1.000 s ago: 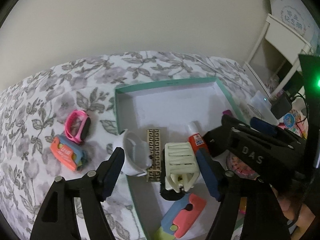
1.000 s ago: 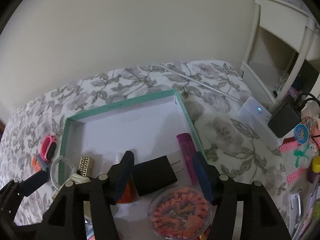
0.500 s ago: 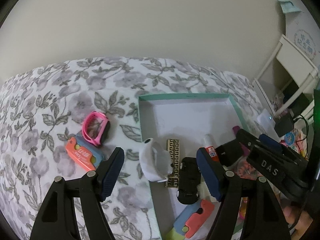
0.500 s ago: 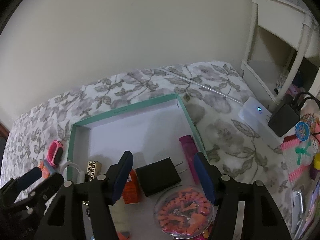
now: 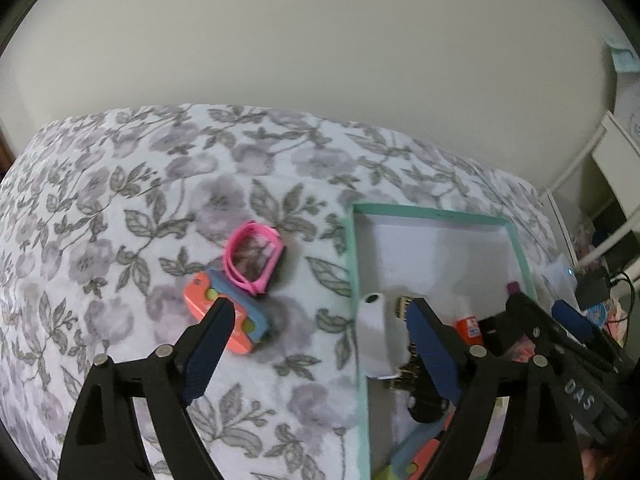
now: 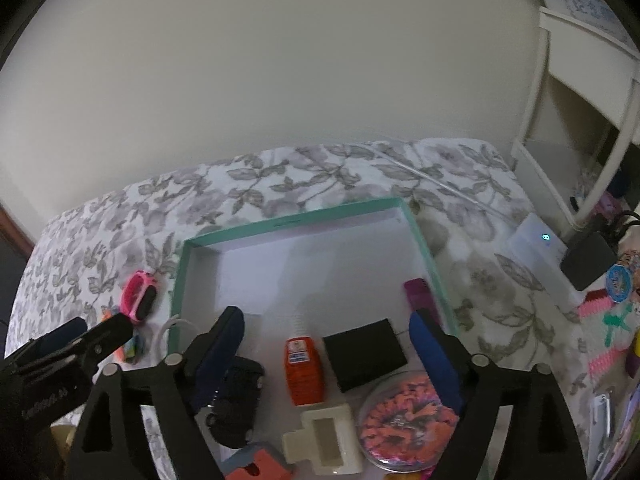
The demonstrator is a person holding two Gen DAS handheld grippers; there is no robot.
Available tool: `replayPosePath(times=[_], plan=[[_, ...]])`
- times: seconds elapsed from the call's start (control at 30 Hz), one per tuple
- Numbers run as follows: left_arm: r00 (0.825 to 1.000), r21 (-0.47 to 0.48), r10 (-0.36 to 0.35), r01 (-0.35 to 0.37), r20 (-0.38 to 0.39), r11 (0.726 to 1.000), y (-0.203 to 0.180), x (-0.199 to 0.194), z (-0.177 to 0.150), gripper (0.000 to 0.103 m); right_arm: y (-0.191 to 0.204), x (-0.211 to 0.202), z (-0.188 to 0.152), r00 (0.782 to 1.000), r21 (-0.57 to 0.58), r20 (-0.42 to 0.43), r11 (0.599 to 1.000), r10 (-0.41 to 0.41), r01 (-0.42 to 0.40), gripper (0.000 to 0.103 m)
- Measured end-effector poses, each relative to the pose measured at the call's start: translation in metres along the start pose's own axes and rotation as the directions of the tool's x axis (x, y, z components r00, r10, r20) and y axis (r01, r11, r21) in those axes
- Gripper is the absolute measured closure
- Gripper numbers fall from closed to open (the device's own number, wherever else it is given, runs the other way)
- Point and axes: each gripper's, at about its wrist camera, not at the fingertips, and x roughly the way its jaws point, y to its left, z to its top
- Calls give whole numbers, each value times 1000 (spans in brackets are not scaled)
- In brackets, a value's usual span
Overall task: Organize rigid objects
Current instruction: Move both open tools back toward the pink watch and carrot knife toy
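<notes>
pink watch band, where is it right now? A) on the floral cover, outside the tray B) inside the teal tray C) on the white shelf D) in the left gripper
A: the pink watch band lies on the floral cover, left of the teal tray wall, beside an orange-and-blue case.

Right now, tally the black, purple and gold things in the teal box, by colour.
Black: 2, car and charger
Purple: 1, stick
Gold: 1, block
Total: 4
</notes>
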Motion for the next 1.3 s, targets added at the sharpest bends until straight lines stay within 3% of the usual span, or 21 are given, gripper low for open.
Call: replayPosePath(times=[0.17,0.33,0.87,1.03,1.3], plan=[[1000,-32,16,-15,8,999,12,1,3,10,16,1,-5,1000,-63,16,998,-8,9,4],[1000,-67,27,-27,8,997,25,2,6,10,27,3,-7,1000,-90,19,996,-4,6,0],[998,-143,61,-58,20,988,81,8,12,10,65,11,-15,1000,-177,-9,984,16,-17,0],[998,-218,47,-57,-50,974,108,28,6,10,74,14,-16,1000,-213,-16,977,9,-13,0],[995,-129,40,-51,-88,990,79,50,-1,10,79,17,-19,1000,-231,-24,973,-1,-4,0]])
